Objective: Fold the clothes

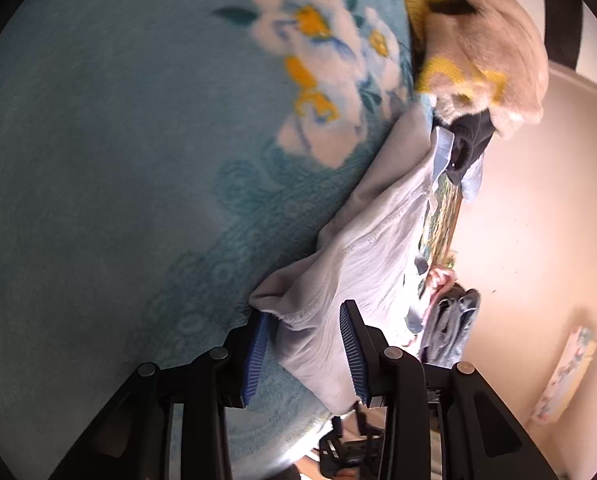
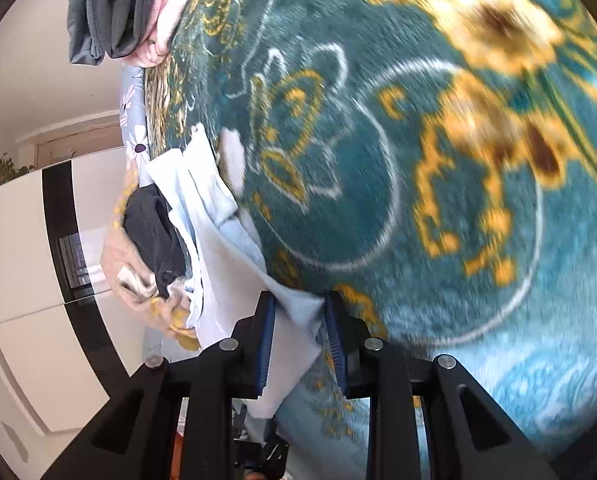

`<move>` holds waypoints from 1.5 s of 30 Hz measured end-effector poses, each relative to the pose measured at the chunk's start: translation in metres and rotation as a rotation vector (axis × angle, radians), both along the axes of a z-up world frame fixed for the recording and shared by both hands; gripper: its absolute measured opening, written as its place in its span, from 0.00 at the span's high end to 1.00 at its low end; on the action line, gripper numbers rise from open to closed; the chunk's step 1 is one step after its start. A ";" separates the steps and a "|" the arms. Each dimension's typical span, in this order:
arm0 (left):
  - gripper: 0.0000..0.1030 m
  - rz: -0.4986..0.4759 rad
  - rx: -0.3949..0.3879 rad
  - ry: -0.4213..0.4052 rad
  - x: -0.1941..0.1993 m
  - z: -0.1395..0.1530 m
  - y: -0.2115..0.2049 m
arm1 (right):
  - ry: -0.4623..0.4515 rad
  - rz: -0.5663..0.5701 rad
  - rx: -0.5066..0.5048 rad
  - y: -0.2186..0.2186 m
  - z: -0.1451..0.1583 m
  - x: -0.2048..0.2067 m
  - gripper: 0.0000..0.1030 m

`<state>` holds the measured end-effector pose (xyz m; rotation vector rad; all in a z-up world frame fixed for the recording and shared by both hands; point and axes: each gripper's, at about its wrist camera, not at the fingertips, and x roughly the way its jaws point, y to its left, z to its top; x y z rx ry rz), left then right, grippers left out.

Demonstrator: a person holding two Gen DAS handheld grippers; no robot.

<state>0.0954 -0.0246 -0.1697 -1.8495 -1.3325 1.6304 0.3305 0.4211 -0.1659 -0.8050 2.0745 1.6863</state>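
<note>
The left gripper (image 1: 307, 354) stands fairly wide, a pale blue garment (image 1: 362, 256) lying between its blue pads (image 1: 254, 360) without clear pinch. The right gripper (image 2: 300, 340) is narrowed around the same cloth's edge. The garment drapes over a teal floral blanket (image 1: 118, 160), near a heap of clothes (image 1: 490, 52). Beyond, a cream wall (image 1: 530, 208) and white cabinets (image 2: 22, 248).

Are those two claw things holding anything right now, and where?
Both have the pale blue garment between their fingers: the left gripper and the right gripper each at its edge.
</note>
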 end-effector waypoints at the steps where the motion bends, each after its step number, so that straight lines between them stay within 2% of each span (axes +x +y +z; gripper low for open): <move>1: 0.64 0.010 -0.002 -0.003 0.001 0.000 0.000 | 0.005 -0.008 -0.011 0.000 -0.001 0.000 0.74; 3: 0.65 0.029 -0.003 -0.015 0.002 0.000 -0.003 | 0.010 -0.010 -0.024 0.000 -0.002 -0.002 0.73; 4: 0.70 0.032 -0.010 -0.020 0.002 0.000 -0.004 | 0.011 -0.006 -0.028 0.000 -0.001 -0.003 0.73; 5: 0.82 0.035 -0.017 -0.026 0.002 0.000 -0.006 | 0.011 0.000 -0.030 -0.001 -0.001 -0.005 0.73; 6: 0.86 0.037 -0.029 -0.022 0.001 0.003 -0.007 | 0.008 0.015 -0.027 -0.001 0.001 -0.007 0.74; 7: 0.89 0.038 -0.042 -0.015 0.000 0.007 -0.007 | 0.005 0.031 -0.022 -0.001 0.004 -0.010 0.78; 8: 0.91 0.036 -0.046 -0.005 -0.001 0.013 -0.006 | 0.000 0.045 -0.009 -0.001 0.007 -0.013 0.89; 12: 0.93 -0.005 -0.039 0.074 -0.002 0.043 -0.002 | -0.021 0.101 0.059 0.001 0.028 -0.023 0.94; 15: 0.93 -0.056 -0.022 0.136 0.000 0.071 0.003 | 0.014 0.148 0.135 -0.002 0.054 -0.023 0.95; 19: 0.94 -0.152 -0.019 0.167 0.024 0.093 -0.002 | 0.052 0.190 0.194 -0.012 0.078 -0.001 0.95; 21: 0.94 -0.191 -0.041 0.151 0.043 0.087 -0.010 | 0.065 0.208 0.217 -0.018 0.088 0.013 0.95; 23: 0.94 -0.202 -0.075 0.074 0.061 0.064 -0.020 | 0.031 0.206 0.203 -0.024 0.080 0.034 0.95; 26: 0.93 -0.114 -0.018 -0.078 0.082 0.024 -0.039 | -0.029 0.187 0.136 -0.031 0.055 0.055 0.95; 28: 0.93 -0.092 -0.004 -0.103 0.084 0.013 -0.043 | -0.060 0.187 0.109 -0.035 0.043 0.064 0.95; 30: 0.92 -0.124 0.013 -0.100 0.081 0.015 -0.045 | -0.078 0.213 0.140 -0.034 0.048 0.062 0.95; 34: 0.89 -0.256 0.000 -0.053 0.062 0.029 -0.047 | -0.114 0.262 0.204 -0.030 0.058 0.060 0.92; 38: 0.89 -0.344 -0.075 0.080 0.037 0.052 -0.050 | -0.177 0.277 0.286 -0.019 0.066 0.061 0.91; 39: 0.89 -0.369 -0.104 0.113 0.029 0.055 -0.044 | -0.183 0.274 0.294 -0.016 0.066 0.060 0.91; 43: 0.76 -0.478 -0.236 0.242 -0.003 0.061 -0.008 | -0.190 0.300 0.351 -0.003 0.074 0.040 0.91; 45: 0.76 -0.531 -0.302 0.306 -0.020 0.063 0.011 | -0.217 0.339 0.395 0.003 0.079 0.018 0.91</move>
